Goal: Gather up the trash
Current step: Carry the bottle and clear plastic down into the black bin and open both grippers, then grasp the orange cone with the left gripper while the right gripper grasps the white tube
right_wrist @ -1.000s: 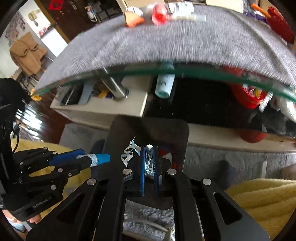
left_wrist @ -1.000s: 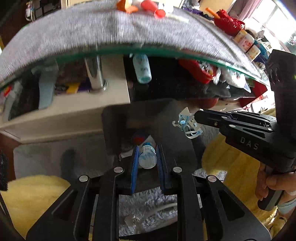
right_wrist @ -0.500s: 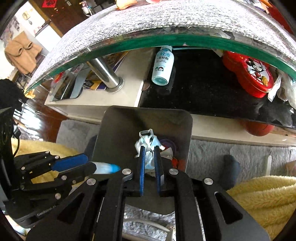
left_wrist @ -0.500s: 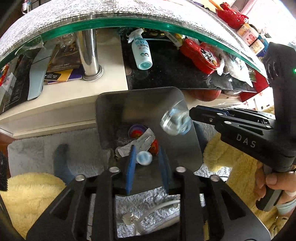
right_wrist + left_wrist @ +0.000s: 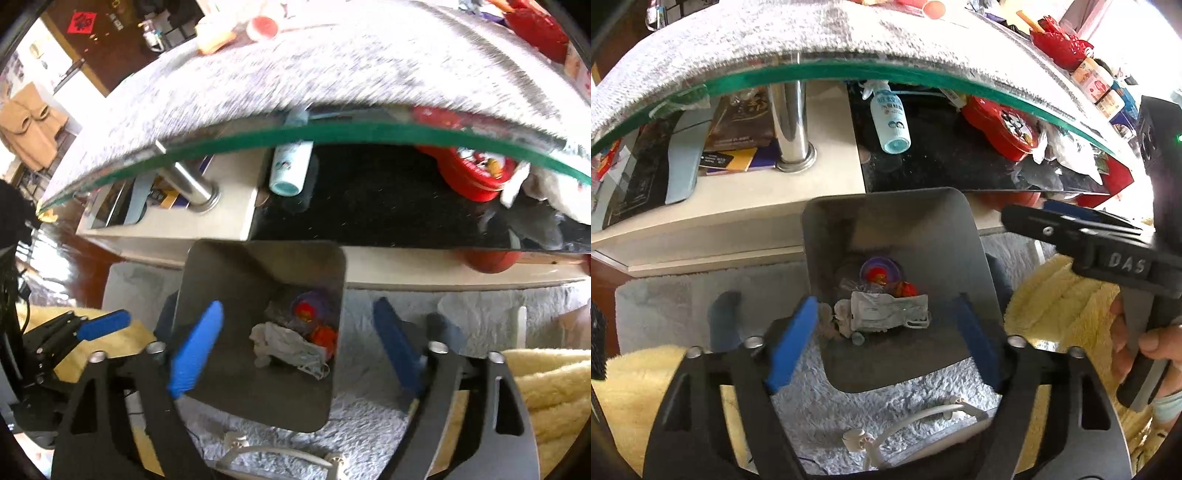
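Observation:
A grey trash bin stands on the rug right under both grippers. Crumpled white trash lies at its bottom beside a red and purple piece. My left gripper hangs over the bin, its jaws opening wide, and nothing sits between the blue pads. My right gripper is also above the bin, jaws opening and empty, with the white trash loose below. In each wrist view the other gripper shows at the side: the right gripper and the left gripper.
A glass table edge with a grey cloth overhangs the bin. The shelf below holds a spray bottle, a red tin, books and a chrome leg. A white cable lies on the grey rug, with yellow fleece on both sides.
Both grippers went from shut to wide open. The small bottle left the left pads and the crumpled plastic left the right pads. White trash now lies in the bin.

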A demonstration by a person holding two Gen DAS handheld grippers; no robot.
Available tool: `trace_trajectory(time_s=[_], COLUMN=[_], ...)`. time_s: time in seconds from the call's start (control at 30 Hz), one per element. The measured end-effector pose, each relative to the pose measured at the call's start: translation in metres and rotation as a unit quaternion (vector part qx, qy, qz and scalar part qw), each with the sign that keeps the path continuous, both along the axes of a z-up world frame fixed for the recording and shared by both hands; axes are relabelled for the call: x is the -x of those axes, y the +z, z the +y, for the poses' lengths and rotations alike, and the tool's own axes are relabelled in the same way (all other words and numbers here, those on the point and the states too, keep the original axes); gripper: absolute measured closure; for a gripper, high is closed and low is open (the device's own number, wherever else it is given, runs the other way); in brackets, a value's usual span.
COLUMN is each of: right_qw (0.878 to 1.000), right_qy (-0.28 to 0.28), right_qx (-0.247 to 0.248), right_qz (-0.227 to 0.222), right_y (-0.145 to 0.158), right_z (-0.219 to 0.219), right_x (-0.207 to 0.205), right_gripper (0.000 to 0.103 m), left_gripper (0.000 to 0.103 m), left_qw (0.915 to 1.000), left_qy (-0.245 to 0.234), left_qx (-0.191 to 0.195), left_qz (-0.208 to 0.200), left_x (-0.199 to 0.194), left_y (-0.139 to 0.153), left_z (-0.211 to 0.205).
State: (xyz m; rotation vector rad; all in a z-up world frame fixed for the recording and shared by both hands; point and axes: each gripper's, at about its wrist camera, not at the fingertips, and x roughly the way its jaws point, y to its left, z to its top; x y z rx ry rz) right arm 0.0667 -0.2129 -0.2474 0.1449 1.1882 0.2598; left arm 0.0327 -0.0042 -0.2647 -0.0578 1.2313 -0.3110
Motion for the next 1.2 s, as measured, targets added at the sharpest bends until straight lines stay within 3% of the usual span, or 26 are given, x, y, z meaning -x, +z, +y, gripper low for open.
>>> trace_trajectory(time_s=[0.07,0.17,0.6,0.87,1.2], right_qw=[1.0,1.0,0.996,0.995,0.995], right_qy=[-0.006,-0.018,-0.045,-0.042,-0.022], right_qx=[0.0,-0.005,-0.01,0.001,0.027], right_qz=[-0.002,-0.009,-0.082,-0.091,-0.099], right_y=[0.004,0.014,0.084,0.09,0.077], right_z=[-0.006,-0.016,-0.042,-0.044,-0.037], right_x=[-0.002,-0.007,-0.049,-0.084,-0.136], right_gripper=[0.008,0.008,0.007,0.007,0.014], left_gripper=[0.016,0.012,0.009,0.009,0.012], left_qw=[1.0,0.9997,0.9954,0.9933,0.9938], left_qy=[0.001,0.001,0.033,0.053,0.054], left_qx=[-0.003,-0.014,-0.008,-0.006,-0.005], left_qz=[-0.006,-0.021,-0.09,-0.103,-0.097], left_x=[-0.002,-0.005,-0.054,-0.099,-0.157], left_y=[0.006,0.019,0.092,0.116,0.114], left_z=[0.001,0.002,0.014,0.02,0.013])
